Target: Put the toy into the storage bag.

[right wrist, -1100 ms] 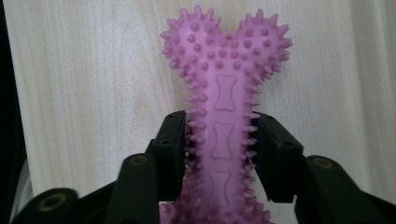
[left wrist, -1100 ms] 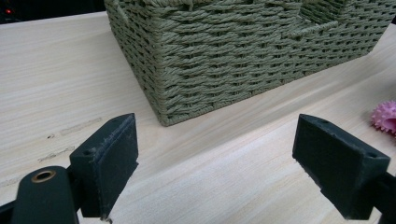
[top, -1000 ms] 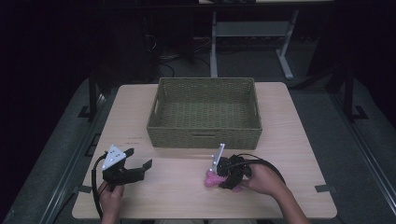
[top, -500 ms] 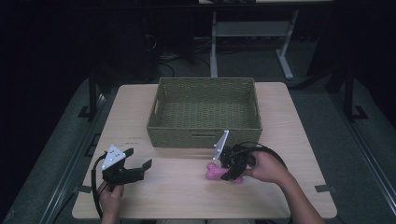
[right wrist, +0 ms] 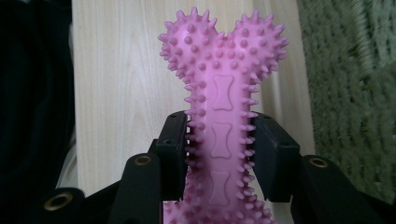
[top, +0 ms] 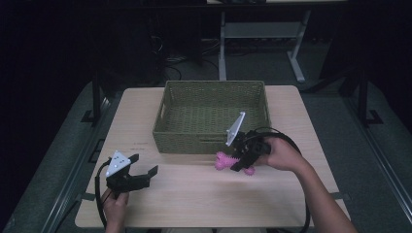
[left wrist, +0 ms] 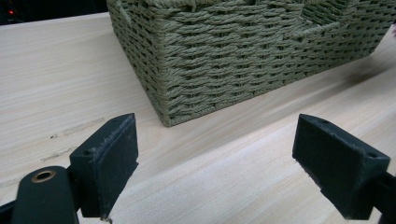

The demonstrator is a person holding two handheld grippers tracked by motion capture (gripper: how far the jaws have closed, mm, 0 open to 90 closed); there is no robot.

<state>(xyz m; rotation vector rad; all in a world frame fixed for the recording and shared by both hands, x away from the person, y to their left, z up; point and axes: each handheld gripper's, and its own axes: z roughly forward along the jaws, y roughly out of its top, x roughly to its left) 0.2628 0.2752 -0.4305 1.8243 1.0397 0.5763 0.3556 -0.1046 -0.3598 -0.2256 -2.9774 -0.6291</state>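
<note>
Clamping the pink spiky bone toy (right wrist: pixel 219 121), the right gripper's (top: pixel 239 156) jaws grip its shaft; the left gripper's (left wrist: pixel 224 163) jaws gape wide.

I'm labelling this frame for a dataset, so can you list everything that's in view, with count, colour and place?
basket: one, olive-green woven, far middle of the table, nothing seen inside it.
bone toy: one, pink, spiky, held above the table in front of the basket's right corner.
table: one, light wood, under everything.
metal frame: one, pale grey, on the dark floor beyond the table.
left gripper: one, black with grey plate, near left of the table, jaws wide open and nothing between them.
right gripper: one, black with grey plate, near right, jaws clamped on the toy's shaft.
right hand: one, holding the right gripper.
</note>
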